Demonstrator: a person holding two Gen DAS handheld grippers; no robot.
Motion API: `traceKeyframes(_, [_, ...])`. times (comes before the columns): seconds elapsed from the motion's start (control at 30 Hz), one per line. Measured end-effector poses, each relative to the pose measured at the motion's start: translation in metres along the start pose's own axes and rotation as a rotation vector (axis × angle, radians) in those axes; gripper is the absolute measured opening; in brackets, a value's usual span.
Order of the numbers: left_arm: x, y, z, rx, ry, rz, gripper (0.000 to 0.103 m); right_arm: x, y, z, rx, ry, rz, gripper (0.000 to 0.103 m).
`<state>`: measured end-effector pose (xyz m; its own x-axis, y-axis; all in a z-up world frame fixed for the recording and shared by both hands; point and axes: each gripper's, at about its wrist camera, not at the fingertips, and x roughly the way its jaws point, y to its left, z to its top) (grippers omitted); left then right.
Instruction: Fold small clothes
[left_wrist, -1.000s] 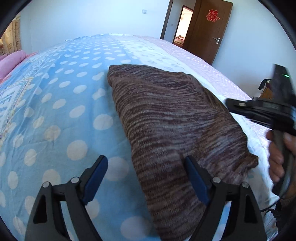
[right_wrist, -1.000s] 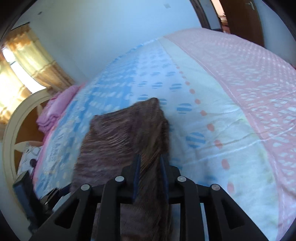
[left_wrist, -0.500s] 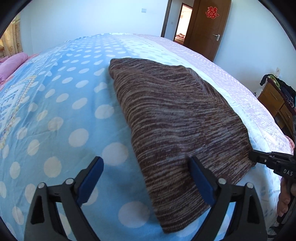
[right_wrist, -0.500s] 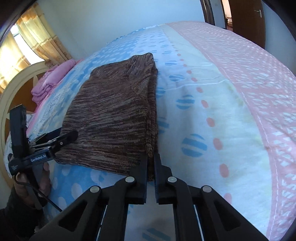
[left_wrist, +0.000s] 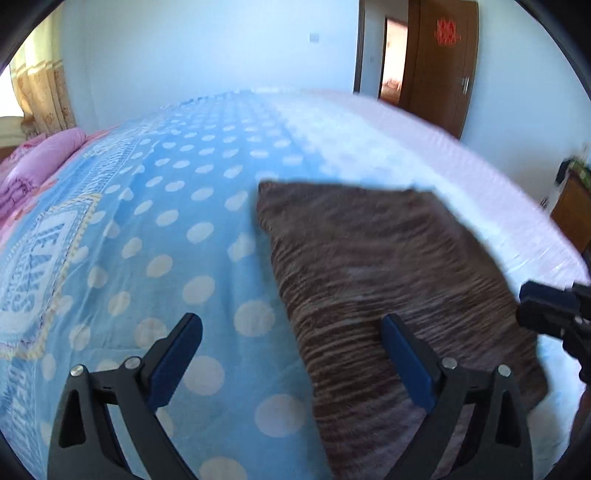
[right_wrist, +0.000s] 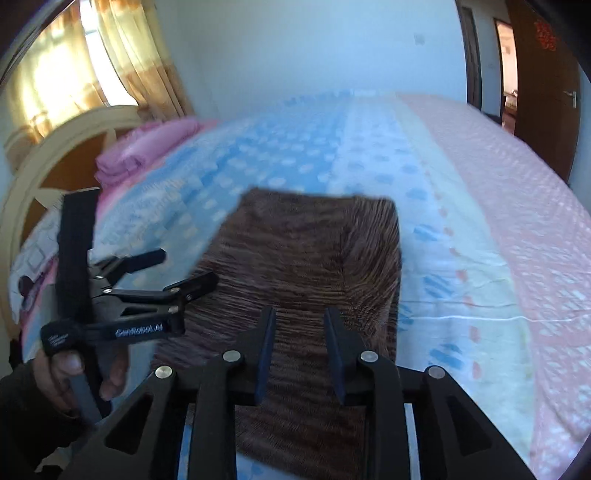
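Sweater (right_wrist: 306, 266) lies flat beneath both grippers' spread fingers (left_wrist: 406, 358).

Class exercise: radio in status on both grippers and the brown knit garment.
Left gripper open, empty. Right gripper part open, gripping nothing. Brown knit garment folded flat on bed. Nothing obstructing.

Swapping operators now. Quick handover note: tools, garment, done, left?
Left tool: wide open, empty, jaws astride the near left edge of the brown knit garment.
Right tool: jaws just reopened partway, gripping nothing, above the garment's near edge.
Garment: folded rectangle lying flat on the polka-dot bedspread.
Done: at least one fold.
Left: probably another fold; check neatness.
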<state>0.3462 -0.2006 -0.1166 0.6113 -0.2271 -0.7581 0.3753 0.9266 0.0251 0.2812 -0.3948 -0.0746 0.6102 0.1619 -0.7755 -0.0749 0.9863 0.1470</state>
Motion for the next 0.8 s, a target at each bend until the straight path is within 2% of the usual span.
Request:
traceKeyframes(0.03, [0.006,-0.001,-0.003,0.007,0.017,0.009,0.103,0.016,-0.006,-0.004,0.001,0.06,-0.021,0.027])
traceKeyframes(0.1, [0.015,0.005,-0.009,-0.018,0.026,-0.028,0.103,0.02,-0.013,-0.011,-0.027,0.032,0.007,0.025])
traceKeyframes(0.2, [0.022,0.022,-0.008,-0.094,0.077,-0.137,0.103,0.014,-0.016,-0.015,-0.02,0.032,0.023,0.025])
traceKeyframes(0.27, [0.012,0.031,-0.012,-0.139,0.087,-0.181,0.103,0.005,-0.011,-0.014,-0.054,0.017,0.026,0.026])
traceKeyframes(0.33, [0.0,0.035,-0.02,-0.164,0.075,-0.202,0.103,-0.01,-0.017,-0.011,-0.039,-0.037,0.067,0.029])
traceKeyframes(0.37, [-0.007,0.034,-0.026,-0.175,0.064,-0.222,0.103,-0.016,-0.022,-0.008,-0.015,-0.063,0.086,0.043])
traceKeyframes(0.4, [-0.014,0.033,-0.032,-0.184,0.056,-0.255,0.103,-0.021,-0.033,-0.002,0.029,-0.093,0.108,0.06])
traceKeyframes(0.43, [-0.016,0.03,-0.035,-0.183,0.056,-0.272,0.103,-0.02,-0.047,0.007,0.089,-0.118,0.127,0.065])
traceKeyframes(0.53, [-0.016,0.015,-0.037,-0.147,0.071,-0.285,0.103,-0.002,-0.074,0.03,0.198,-0.115,0.15,0.067])
traceKeyframes(0.6, [-0.011,0.005,-0.036,-0.104,0.087,-0.247,0.103,0.017,-0.084,0.042,0.21,-0.09,0.137,0.067])
traceKeyframes(0.73, [-0.008,0.004,-0.035,-0.098,0.096,-0.238,0.103,0.053,-0.103,0.051,0.252,-0.024,0.149,0.066])
traceKeyframes(0.8, [-0.007,0.004,-0.036,-0.091,0.093,-0.234,0.103,0.061,-0.109,0.052,0.274,-0.032,0.17,0.066])
